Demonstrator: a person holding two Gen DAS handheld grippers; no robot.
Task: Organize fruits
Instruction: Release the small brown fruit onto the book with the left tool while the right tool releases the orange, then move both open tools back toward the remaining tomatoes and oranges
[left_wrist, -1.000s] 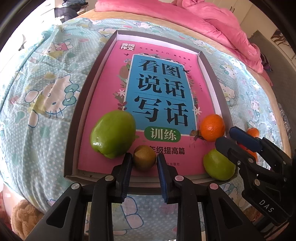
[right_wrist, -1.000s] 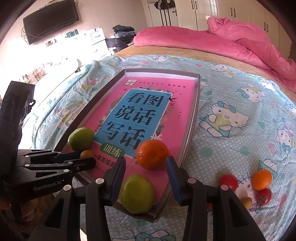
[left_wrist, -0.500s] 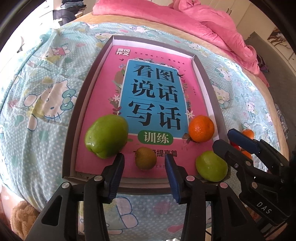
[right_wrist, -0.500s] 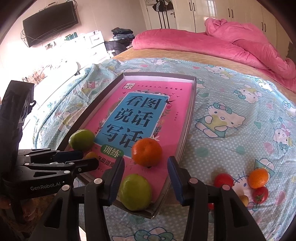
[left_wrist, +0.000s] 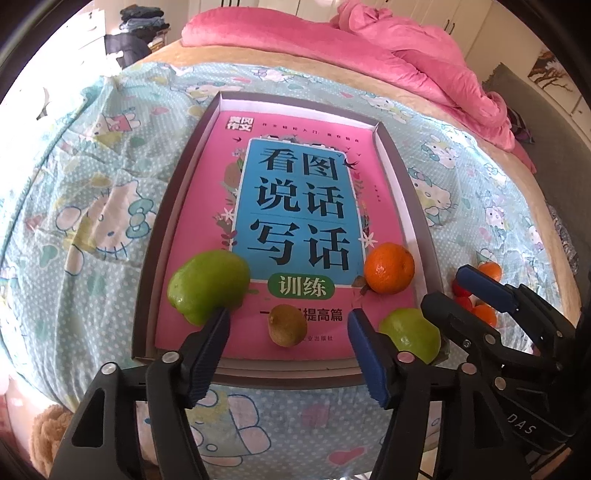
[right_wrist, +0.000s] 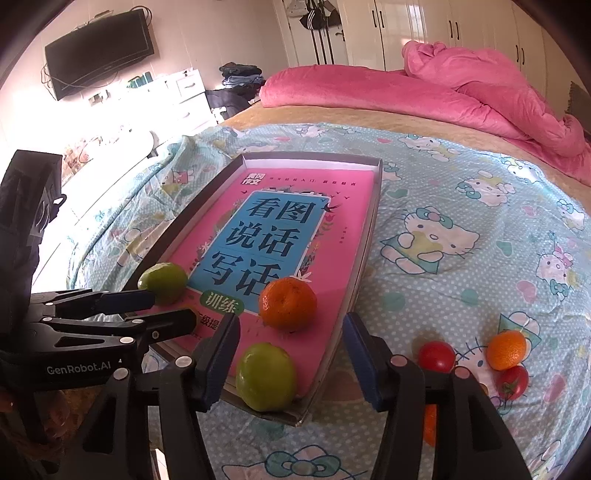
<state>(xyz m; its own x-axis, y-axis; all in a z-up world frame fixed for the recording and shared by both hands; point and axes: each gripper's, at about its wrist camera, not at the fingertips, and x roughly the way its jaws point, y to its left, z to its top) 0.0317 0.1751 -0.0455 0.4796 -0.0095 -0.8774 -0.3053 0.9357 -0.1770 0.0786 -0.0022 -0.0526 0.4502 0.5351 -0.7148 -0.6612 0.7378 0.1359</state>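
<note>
Counted in tray (left_wrist: 177, 206), on pink book (left_wrist: 295, 192): two green fruits, larger (left_wrist: 208, 286) at near left, smaller (left_wrist: 412, 334) at near right corner; one orange (left_wrist: 388, 267); one kiwi (left_wrist: 287, 325). Counted on bed sheet (right_wrist: 461, 229) right of tray: two tomatoes (right_wrist: 436, 356), one small orange (right_wrist: 506, 349), others hidden behind fingers.

Left gripper (left_wrist: 288, 354) angled steeply down over tray's near edge. Fingers (left_wrist: 207, 354) parted, just been opening; kiwi between tips, untouched.

Right gripper (right_wrist: 291, 360) angled down at near right corner. Fingers (right_wrist: 218, 362) parted, just been opening; smaller green fruit between, clear of pads.
</note>
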